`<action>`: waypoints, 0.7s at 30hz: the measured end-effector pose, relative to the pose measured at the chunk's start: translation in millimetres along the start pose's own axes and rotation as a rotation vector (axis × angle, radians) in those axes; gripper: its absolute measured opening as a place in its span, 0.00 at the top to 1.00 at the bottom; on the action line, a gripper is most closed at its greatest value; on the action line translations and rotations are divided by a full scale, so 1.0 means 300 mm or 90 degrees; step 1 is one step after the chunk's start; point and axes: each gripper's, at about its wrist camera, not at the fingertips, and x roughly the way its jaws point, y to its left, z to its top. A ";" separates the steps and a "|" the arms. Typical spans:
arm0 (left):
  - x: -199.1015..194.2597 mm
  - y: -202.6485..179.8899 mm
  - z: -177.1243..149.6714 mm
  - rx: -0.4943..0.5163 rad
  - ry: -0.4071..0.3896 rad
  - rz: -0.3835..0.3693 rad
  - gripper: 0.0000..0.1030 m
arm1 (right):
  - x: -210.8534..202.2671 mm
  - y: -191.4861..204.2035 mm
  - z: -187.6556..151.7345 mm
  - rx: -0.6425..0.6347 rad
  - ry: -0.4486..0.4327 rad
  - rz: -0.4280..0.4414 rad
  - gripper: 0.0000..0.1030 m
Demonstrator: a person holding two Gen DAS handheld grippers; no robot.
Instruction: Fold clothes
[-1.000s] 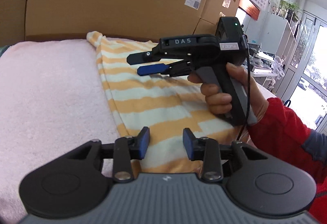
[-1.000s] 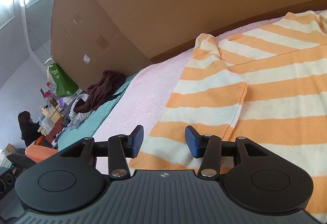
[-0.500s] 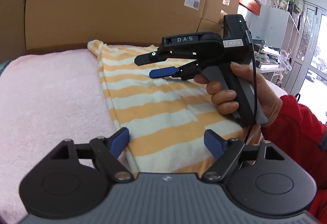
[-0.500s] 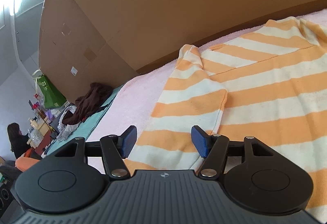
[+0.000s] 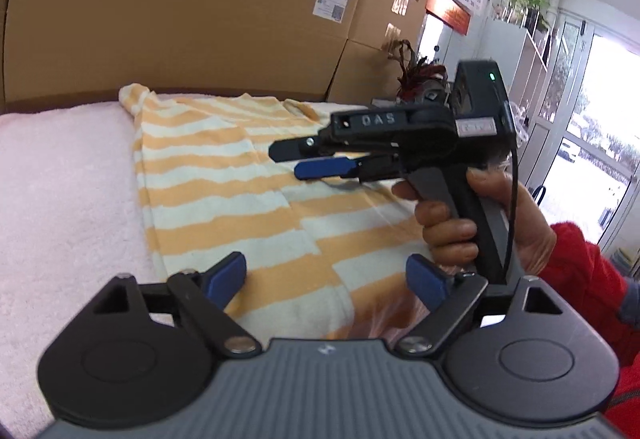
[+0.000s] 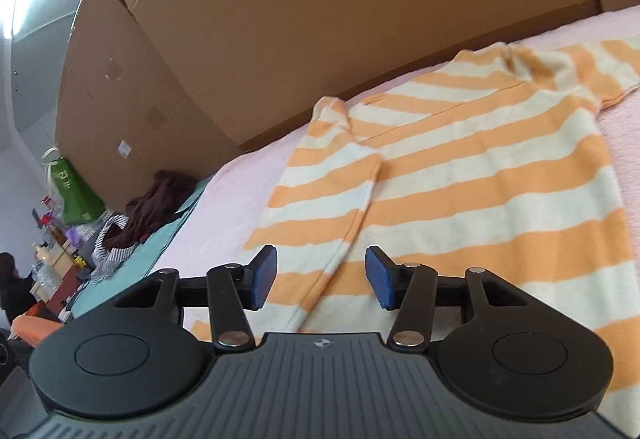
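You had the shirt (image 5: 224, 191) flat on the pink bench (image 5: 60, 199) near its back edge, so your left gripper (image 5: 326, 275), just spread wide, and half-open right gripper (image 6: 322, 277) hovered empty over its near hem, apparently ready to pinch

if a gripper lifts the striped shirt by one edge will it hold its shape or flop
Probably flop: the shirt lies limp, one side already folded over. It looks thin, so likely light. The fuzzy pink cover may drag at it when pushed, so it would bunch rather than slide.

Your left gripper (image 5: 326, 281) fingers (image 5: 224, 276) have just been opening wide above the striped shirt (image 5: 224, 195); nothing sits between them.
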 end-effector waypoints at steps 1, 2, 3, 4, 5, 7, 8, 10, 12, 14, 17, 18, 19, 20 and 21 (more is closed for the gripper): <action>0.013 0.005 0.001 -0.003 0.009 0.009 0.11 | -0.001 -0.012 -0.008 -0.004 0.005 0.012 0.48; 0.019 0.001 0.000 0.006 0.012 0.019 0.12 | -0.007 -0.021 -0.018 -0.012 -0.001 0.016 0.51; 0.026 -0.003 -0.001 0.015 0.016 0.029 0.11 | -0.020 -0.029 -0.024 -0.017 -0.005 0.011 0.55; 0.030 -0.008 0.001 0.022 0.020 0.034 0.11 | -0.035 -0.036 -0.028 -0.023 -0.009 0.003 0.59; 0.031 -0.015 0.006 0.028 0.025 0.032 0.11 | -0.049 -0.044 -0.033 -0.028 -0.012 -0.004 0.61; 0.030 -0.020 0.029 0.030 0.028 0.024 0.12 | -0.083 -0.064 -0.036 -0.025 -0.017 -0.015 0.66; 0.030 -0.021 0.051 0.034 0.022 0.024 0.11 | -0.106 -0.080 -0.034 -0.010 -0.020 -0.033 0.64; 0.039 -0.024 0.113 0.050 0.002 0.047 0.05 | -0.165 -0.120 -0.026 0.010 -0.049 -0.073 0.62; 0.067 -0.025 0.197 0.058 -0.017 0.079 0.03 | -0.230 -0.170 -0.010 0.032 -0.082 -0.116 0.59; 0.121 -0.017 0.287 0.052 -0.021 0.081 0.02 | -0.296 -0.228 0.017 0.056 -0.110 -0.155 0.56; 0.234 -0.005 0.403 0.040 -0.019 0.053 0.01 | -0.371 -0.336 0.066 0.101 -0.136 -0.227 0.54; 0.283 -0.001 0.433 0.036 -0.015 0.042 0.01 | -0.392 -0.373 0.084 0.120 -0.142 -0.245 0.54; 0.337 0.004 0.460 0.032 -0.010 0.032 0.01 | -0.413 -0.410 0.103 0.139 -0.148 -0.261 0.52; 0.397 0.009 0.482 0.028 -0.004 0.027 0.01 | -0.428 -0.442 0.121 0.154 -0.153 -0.271 0.52; 0.461 0.012 0.499 0.023 0.005 0.031 0.01 | -0.446 -0.470 0.141 0.169 -0.160 -0.283 0.52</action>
